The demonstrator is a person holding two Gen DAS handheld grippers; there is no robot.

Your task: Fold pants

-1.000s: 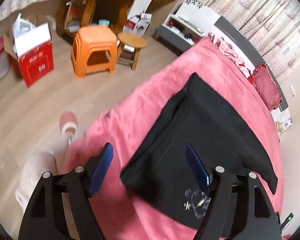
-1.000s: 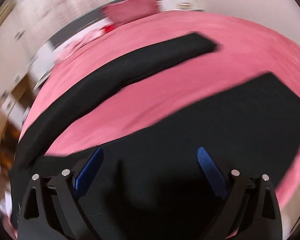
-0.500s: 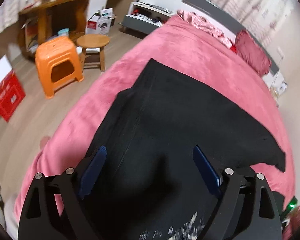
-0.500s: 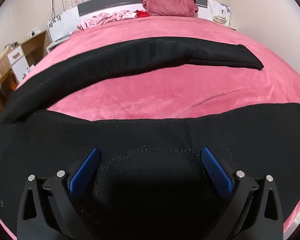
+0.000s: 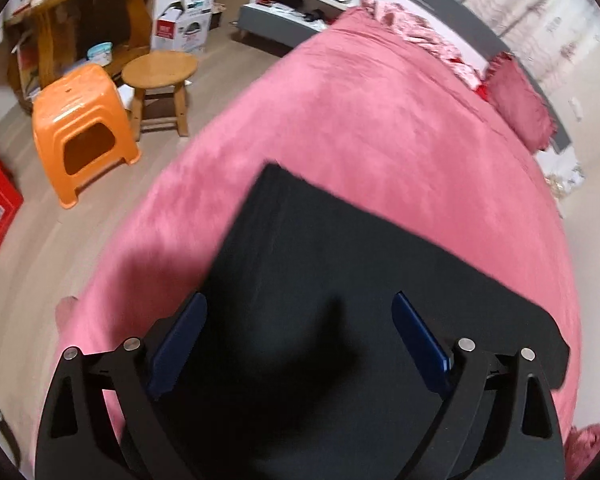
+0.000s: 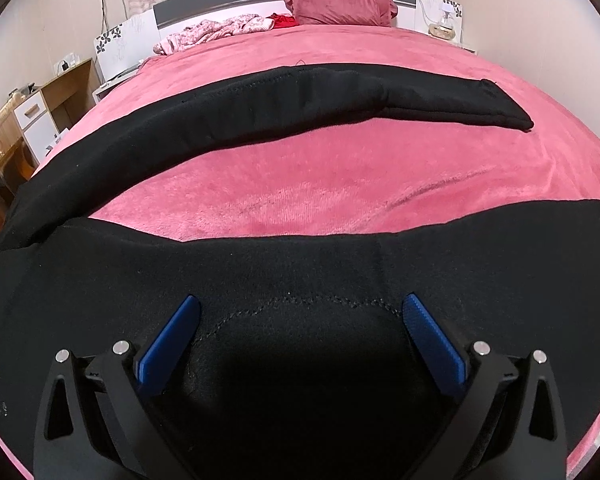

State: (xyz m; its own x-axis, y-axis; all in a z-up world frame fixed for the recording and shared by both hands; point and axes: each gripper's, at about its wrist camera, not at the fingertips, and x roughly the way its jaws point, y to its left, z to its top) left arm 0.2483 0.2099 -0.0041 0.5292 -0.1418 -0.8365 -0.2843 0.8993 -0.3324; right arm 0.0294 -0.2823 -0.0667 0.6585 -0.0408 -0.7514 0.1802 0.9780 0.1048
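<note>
Fabric of the black pants fills the near field in both wrist views, lying flat on the pink bedspread. In the right wrist view the right gripper stands with its blue pads spread wide; its jaws opened further earlier in the last second and now stand at full spread, with pants cloth beneath and between them but no pad pressing on it. A curved stitched seam runs across the cloth just beyond the pad tips. In the left wrist view the left gripper also stands wide; its jaws have just been opening, and the pants lie under and between the fingers, not pinched. Farther out in the right view one pant leg stretches across the bed, apart from the near leg, with bare bedspread between them. Beyond lie a crumpled pink garment and a dark red pillow against the headboard. In the left view an orange plastic stool and a round wooden stool stand on the floor beside the bed.
</note>
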